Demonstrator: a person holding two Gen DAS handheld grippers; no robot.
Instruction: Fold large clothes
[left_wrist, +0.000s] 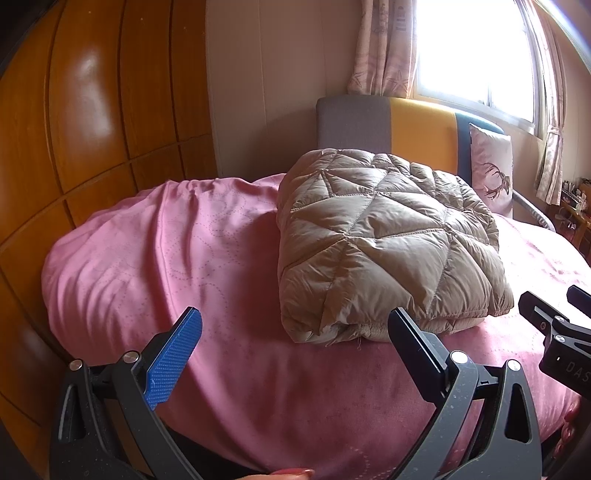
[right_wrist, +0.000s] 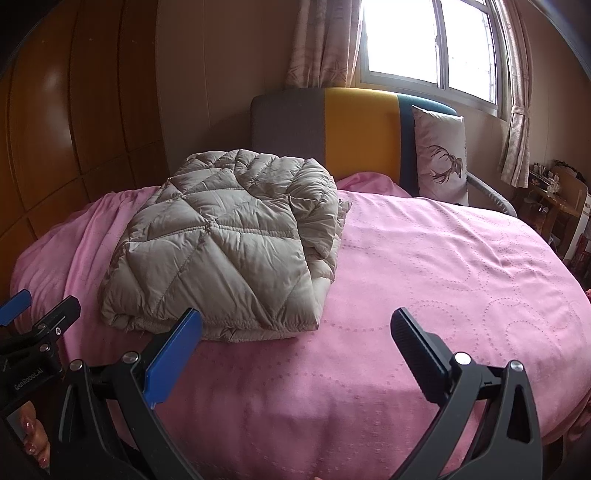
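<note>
Left wrist: folded jacket (left_wrist: 384, 236) on bed (left_wrist: 166, 258)

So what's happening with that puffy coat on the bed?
A person is folding big clothes with a gripper in each hand. The beige quilted jacket already lies folded into a thick bundle on the pink bedspread. The left gripper and the right gripper are both open and holding nothing, just short of the jacket's near edge, above the bedspread. A pillow with a deer picture leans against the headboard behind.
</note>
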